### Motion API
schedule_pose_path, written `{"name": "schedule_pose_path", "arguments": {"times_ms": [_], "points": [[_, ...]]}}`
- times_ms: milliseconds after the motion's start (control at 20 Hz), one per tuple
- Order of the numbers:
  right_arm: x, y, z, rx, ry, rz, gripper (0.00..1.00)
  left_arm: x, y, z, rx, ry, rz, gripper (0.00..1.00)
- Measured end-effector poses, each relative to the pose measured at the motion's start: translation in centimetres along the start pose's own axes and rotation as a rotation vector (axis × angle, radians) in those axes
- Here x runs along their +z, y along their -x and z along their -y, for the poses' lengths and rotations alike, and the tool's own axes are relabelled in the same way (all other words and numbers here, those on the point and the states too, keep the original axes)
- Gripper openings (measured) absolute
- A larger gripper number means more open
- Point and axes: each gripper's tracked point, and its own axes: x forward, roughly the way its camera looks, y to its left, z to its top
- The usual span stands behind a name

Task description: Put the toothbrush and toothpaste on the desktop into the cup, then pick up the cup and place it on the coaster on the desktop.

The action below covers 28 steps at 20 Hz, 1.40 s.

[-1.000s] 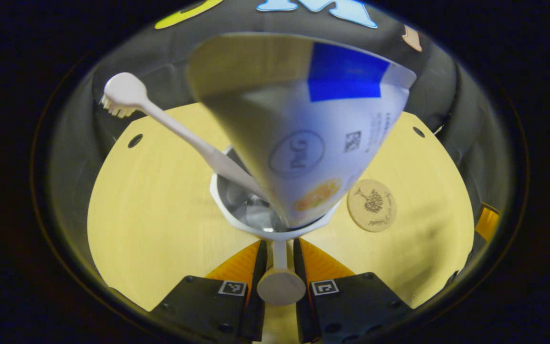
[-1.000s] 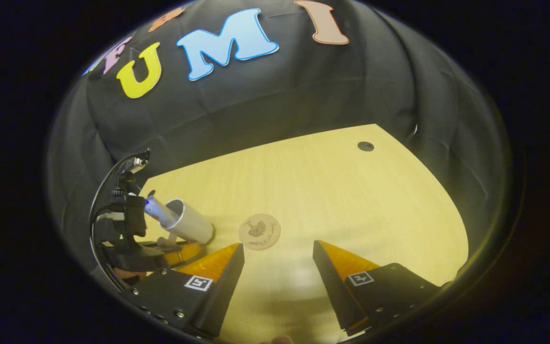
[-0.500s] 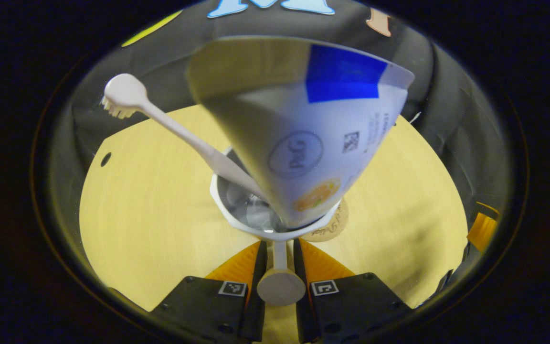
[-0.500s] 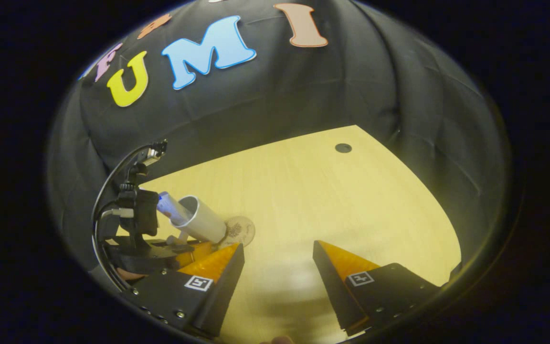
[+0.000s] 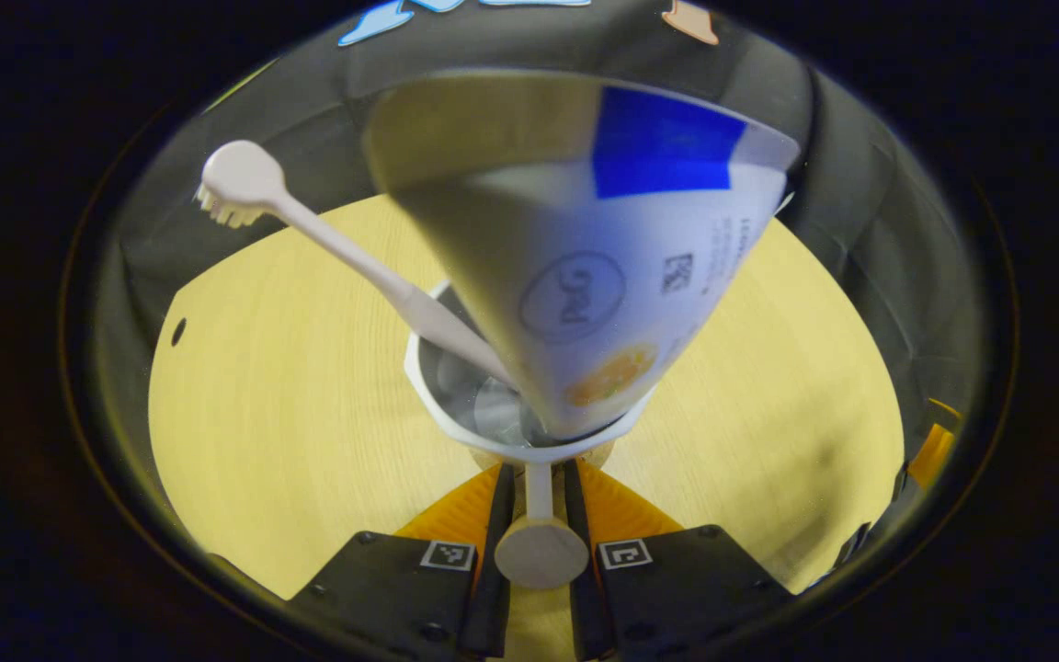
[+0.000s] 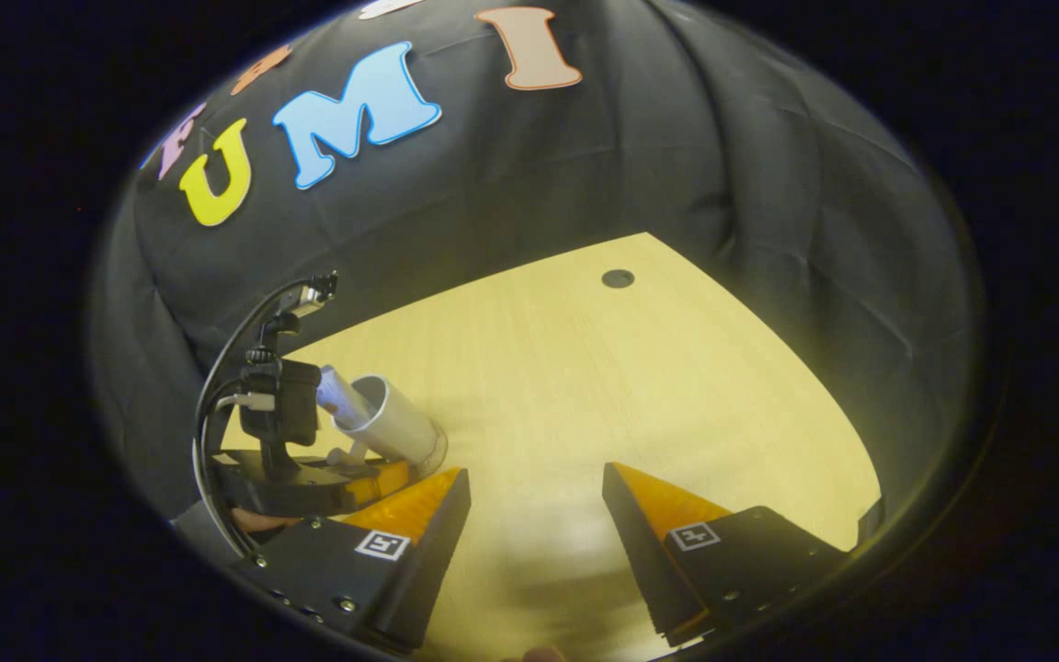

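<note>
At the centre of the left gripper view, the left gripper (image 5: 539,483) has its jaws clamped on the thin handle of the white cup (image 5: 529,441), which sits low over the desk (image 5: 290,405). The toothbrush (image 5: 327,239) and the soft toothpaste tube (image 5: 585,248) lean out of it, likely making the light, rigid cup top-heavy, so the handle suits a firm hold. The right gripper (image 6: 534,515) hangs with jaws apart at the lower centre of its view.
</note>
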Motion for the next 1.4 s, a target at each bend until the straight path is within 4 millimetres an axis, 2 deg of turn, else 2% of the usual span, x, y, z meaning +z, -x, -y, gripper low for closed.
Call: {"name": "schedule_pose_path", "arguments": {"times_ms": [150, 200, 250, 300, 350, 600, 650, 800, 850, 1100, 1250, 1400], "points": [[0.1, -0.1, 0.3, 0.007, -0.007, -0.008, 0.87, 0.0, 0.3, 0.0, 0.013, 0.004, -0.016, 0.34], [-0.8, 0.2, 0.4, 0.006, -0.008, -0.011, 0.87, 0.0, 0.3, 0.0, 0.017, 0.008, -0.019, 0.34], [-0.7, 0.2, 0.5, 0.006, -0.011, -0.011, 0.87, -0.1, 0.3, -0.1, 0.021, 0.007, -0.023, 0.29], [-0.6, 0.2, 0.5, 0.007, -0.014, -0.01, 0.87, 0.0, 0.3, -0.1, 0.025, 0.005, -0.026, 0.34], [0.3, -0.3, 0.6, 0.007, -0.017, -0.009, 0.87, 0.0, 0.3, -0.1, 0.025, 0.006, -0.027, 0.35], [0.0, -0.1, 0.3, 0.006, -0.011, -0.011, 0.87, 0.5, 0.9, 0.0, 0.018, 0.005, -0.008, 0.39], [0.0, -0.1, 0.1, 0.008, -0.008, -0.011, 0.87, 0.7, 1.2, 0.2, 0.01, 0.011, 0.005, 0.47], [-0.2, 0.1, -0.6, 0.013, 0.002, -0.012, 0.87, 0.8, 2.0, 0.8, -0.029, 0.024, 0.023, 0.85], [-0.4, 0.2, -0.9, 0.016, 0.007, -0.012, 0.87, 0.8, 2.5, 0.9, -0.037, 0.028, 0.031, 0.88], [-0.1, 0.4, -2.9, 0.014, 0.056, 0.014, 0.87, 1.9, 6.4, 0.6, -0.06, 0.042, 0.114, 0.88], [1.3, 1.1, -4.6, 0.017, 0.076, 0.073, 0.87, 2.3, 9.3, -0.2, -0.07, 0.056, 0.191, 0.88], [3.0, 2.3, -6.2, 0.025, 0.111, 0.15, 0.87, 2.9, 13.3, -1.2, -0.063, 0.068, 0.289, 0.88]]}}
